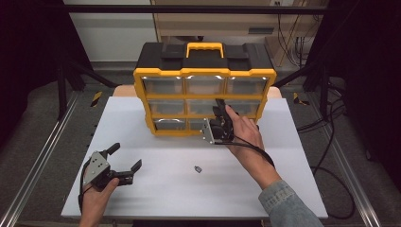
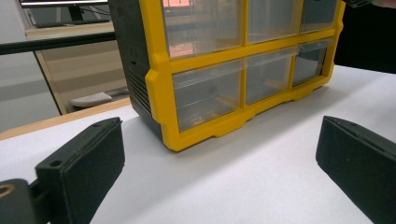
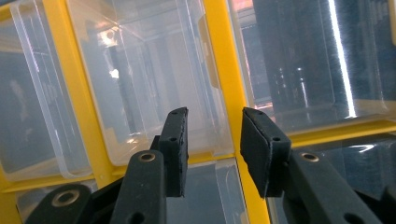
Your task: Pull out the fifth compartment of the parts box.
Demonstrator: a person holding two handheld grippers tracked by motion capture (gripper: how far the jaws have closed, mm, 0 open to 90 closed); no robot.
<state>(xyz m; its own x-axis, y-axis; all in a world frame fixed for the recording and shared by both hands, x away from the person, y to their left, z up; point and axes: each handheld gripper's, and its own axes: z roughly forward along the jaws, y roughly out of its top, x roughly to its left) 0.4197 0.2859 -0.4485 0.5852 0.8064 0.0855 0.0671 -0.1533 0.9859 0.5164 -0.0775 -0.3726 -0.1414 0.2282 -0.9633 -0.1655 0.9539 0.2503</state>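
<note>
At the back of the white table (image 1: 156, 189) sits the yellow drawer organizer (image 1: 204, 90); right gripper (image 1: 220, 124) is up against its middle drawers, jaws narrow and empty, while left gripper (image 1: 126, 156) rests wide open near the front.

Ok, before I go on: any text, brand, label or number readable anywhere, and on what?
None can be read.
Organizer box: no brand or label legible on its yellow frame, black top or clear drawers.
Small dark object on the white table: too small to tell any marking.
Left claw and right claw: plain black pads, no print.
</note>
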